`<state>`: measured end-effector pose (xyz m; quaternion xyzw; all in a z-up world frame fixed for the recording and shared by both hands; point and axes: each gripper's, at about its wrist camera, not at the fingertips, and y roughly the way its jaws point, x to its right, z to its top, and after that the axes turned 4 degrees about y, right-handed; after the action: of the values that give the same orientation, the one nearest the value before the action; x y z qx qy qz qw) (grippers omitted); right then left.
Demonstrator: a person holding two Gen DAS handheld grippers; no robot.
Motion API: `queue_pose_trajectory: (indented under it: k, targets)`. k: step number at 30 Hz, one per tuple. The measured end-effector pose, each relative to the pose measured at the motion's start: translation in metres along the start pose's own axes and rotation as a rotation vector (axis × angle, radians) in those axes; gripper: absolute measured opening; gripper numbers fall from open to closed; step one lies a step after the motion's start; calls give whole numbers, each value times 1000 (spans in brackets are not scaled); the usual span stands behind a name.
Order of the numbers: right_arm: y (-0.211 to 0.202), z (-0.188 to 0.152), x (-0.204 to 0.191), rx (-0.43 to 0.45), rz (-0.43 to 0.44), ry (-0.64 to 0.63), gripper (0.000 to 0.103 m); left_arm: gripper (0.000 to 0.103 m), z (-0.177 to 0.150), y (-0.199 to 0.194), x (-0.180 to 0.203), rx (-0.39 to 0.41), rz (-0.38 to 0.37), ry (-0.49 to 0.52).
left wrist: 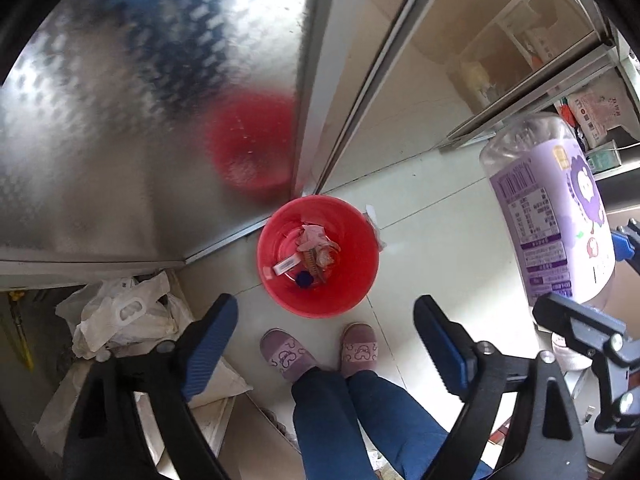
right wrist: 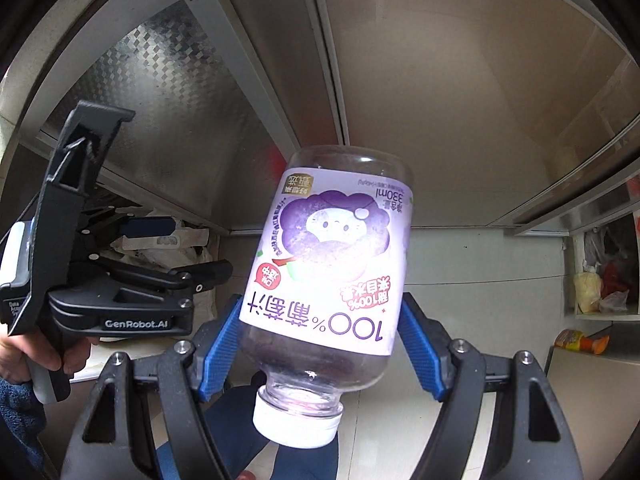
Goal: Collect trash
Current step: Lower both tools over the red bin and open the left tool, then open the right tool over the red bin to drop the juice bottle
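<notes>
Two grippers point down at floor. Right gripper (right wrist: 320, 344) clamps clear juice bottle (right wrist: 328, 264) between blue fingers (right wrist: 222, 344), cap toward camera, base tilted away. Left gripper (left wrist: 324, 344) spread wide, fingers (left wrist: 208, 344) empty, directly above red bin (left wrist: 318, 254) holding scraps; bottle right of bin, off floor.

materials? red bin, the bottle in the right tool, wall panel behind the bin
Red bin: looks like glossy moulded plastic, with an even colour and a soft sheen on the rim.
Bottle: clear body you can see through, probably plastic though glass is possible; printed lilac label, white cap.
Wall panel: embossed sheet metal, probably stainless or aluminium; it shows a blurred red reflection of the bin.
</notes>
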<state>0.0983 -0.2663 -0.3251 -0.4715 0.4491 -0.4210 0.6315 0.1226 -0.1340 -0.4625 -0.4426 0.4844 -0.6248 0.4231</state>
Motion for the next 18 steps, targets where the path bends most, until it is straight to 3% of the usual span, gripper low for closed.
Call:
queue_pose_trajectory:
  k: [2, 8, 18]
  targets:
    - [1, 1, 0, -2, 5, -7, 73, 103, -4, -4, -2, 8, 7, -15]
    - [17, 5, -6, -28, 21, -45, 73, 103, -15, -1, -19, 15, -5, -76]
    - [64, 9, -22, -78, 50, -116, 73, 103, -29, 6, -38, -8, 74, -118]
